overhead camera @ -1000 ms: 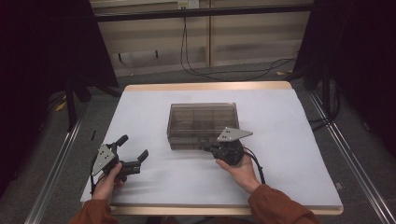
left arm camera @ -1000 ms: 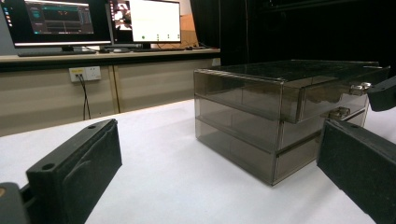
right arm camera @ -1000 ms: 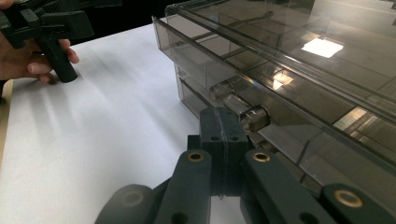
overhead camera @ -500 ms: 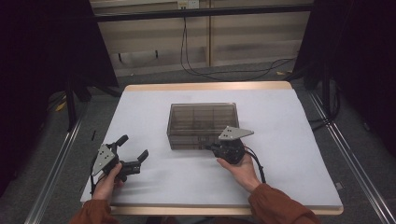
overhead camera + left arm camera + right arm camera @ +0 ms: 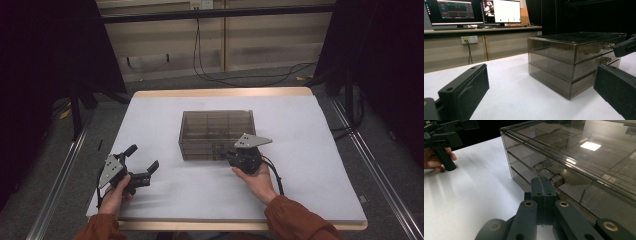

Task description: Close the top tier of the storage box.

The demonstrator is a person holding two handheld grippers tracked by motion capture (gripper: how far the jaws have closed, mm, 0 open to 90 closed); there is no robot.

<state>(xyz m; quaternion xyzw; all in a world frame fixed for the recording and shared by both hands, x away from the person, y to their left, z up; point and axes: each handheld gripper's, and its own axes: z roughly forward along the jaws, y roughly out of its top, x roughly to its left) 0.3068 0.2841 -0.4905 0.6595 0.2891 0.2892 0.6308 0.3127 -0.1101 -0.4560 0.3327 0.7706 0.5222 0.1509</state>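
Jaws pressed together, right gripper [image 5: 543, 185] at drawer knob [image 5: 557, 179]

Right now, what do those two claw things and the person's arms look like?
Both grippers are black, each topped by a grey three-cornered plate. The left gripper has flat, blocky black fingers. The right gripper has brass-coloured rivets at its joints and a black cable trailing back. The person wears rust-orange sleeves.

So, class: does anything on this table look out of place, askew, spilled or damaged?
Nothing stands out. The smoky drawer box sits square on the table, drawers shut, no spill. The right claw is shut at a drawer knob; the left claw is open, apart.
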